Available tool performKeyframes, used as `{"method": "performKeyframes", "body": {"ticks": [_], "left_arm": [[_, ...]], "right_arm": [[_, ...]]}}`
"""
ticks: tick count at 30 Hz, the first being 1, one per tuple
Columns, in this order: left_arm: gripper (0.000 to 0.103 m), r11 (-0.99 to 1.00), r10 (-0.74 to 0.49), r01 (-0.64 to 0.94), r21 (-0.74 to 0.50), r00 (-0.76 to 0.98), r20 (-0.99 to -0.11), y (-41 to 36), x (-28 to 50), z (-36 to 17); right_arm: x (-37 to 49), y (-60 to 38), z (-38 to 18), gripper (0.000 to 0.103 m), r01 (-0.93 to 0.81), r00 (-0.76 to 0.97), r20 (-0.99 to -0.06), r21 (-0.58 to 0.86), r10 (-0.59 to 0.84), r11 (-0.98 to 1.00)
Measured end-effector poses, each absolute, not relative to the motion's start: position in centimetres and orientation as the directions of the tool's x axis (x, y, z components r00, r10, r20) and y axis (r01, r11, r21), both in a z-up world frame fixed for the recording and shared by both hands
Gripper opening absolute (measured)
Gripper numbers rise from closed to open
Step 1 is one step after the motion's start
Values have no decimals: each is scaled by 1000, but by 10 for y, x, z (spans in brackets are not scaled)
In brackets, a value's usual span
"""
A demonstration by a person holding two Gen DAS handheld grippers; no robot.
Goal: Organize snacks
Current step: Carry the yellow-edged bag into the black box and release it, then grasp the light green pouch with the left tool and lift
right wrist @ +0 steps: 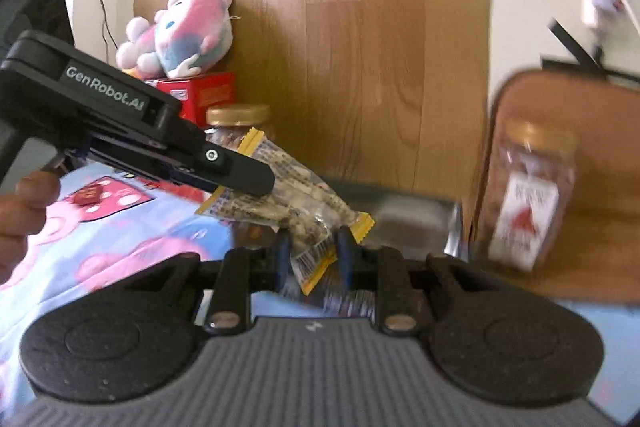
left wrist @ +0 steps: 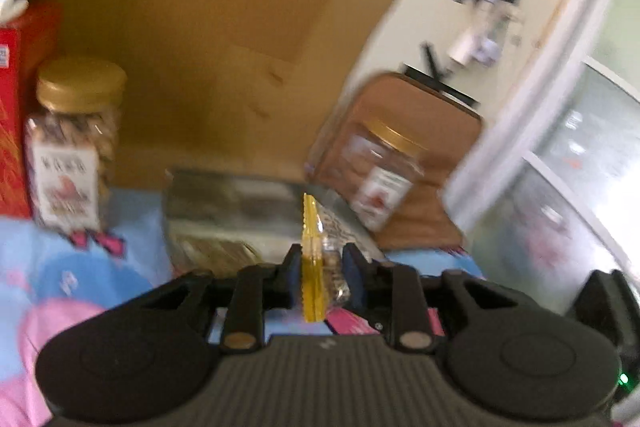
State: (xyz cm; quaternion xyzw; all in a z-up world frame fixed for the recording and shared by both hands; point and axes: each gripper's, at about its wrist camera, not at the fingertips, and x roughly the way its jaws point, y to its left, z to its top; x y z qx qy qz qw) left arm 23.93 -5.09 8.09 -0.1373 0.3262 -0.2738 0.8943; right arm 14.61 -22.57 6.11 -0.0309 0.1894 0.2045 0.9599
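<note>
My left tongs (left wrist: pixel 318 277) pinch one yellow end of the clear nut snack packet (right wrist: pixel 280 183) at mid-frame; my right tongs (right wrist: pixel 310 253) stand narrow around its other end, grip unclear. Pulling apart could tear it.

A clear plastic snack packet (right wrist: pixel 280 187) edged in yellow, with pale nuts showing through, is seen against a light-blue cloth (right wrist: pixel 132 227) printed with pink shapes. Gold lids are borne by two clear jars (left wrist: pixel 76 143) (right wrist: pixel 528 195), each labelled in white with a red mark (the lettering is blurred). A red cardboard box (right wrist: pixel 208 93) is topped by a pink, blue and white plush toy (right wrist: pixel 188 35). The wooden board (right wrist: pixel 360 47) behind is brown.
</note>
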Motion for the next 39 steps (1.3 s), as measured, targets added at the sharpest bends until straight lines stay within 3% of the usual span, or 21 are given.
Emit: {"method": "performKeyframes", "body": {"ticks": [5, 8, 12, 16, 20, 24, 27, 35, 39], "left_arm": [[30, 931, -366, 283, -233, 710, -602, -68, 285, 62], [30, 943, -330, 281, -178, 724, -606, -72, 284, 57], [30, 908, -419, 331, -256, 726, -545, -54, 248, 66], [30, 845, -527, 334, -417, 649, -548, -30, 202, 54], [30, 807, -573, 255, -533, 558, -601, -26, 175, 23], [30, 854, -500, 161, -495, 515, -696, -34, 170, -8], [20, 886, -438, 114, -450, 528, -728, -36, 175, -19], [20, 893, -424, 101, -439, 520, -742, -34, 178, -20], [20, 892, -427, 109, -438, 520, -740, -35, 178, -20]], "right_arm": [[197, -202, 45, 34, -371, 848, -429, -59, 312, 927], [195, -209, 42, 34, -345, 845, -439, -11, 305, 939], [157, -230, 50, 34, -357, 845, -391, 96, 365, 929], [133, -263, 32, 34, -353, 788, -441, 247, 429, 902], [148, -285, 4, 34, -254, 736, -523, 376, 430, 891], [172, -304, -18, 33, -159, 668, -556, 544, 495, 824], [173, -305, -25, 33, -136, 649, -535, 618, 541, 774], [168, -300, -28, 33, -133, 624, -500, 689, 600, 712], [161, -314, -28, 21, -193, 597, -337, 821, 729, 537]]}}
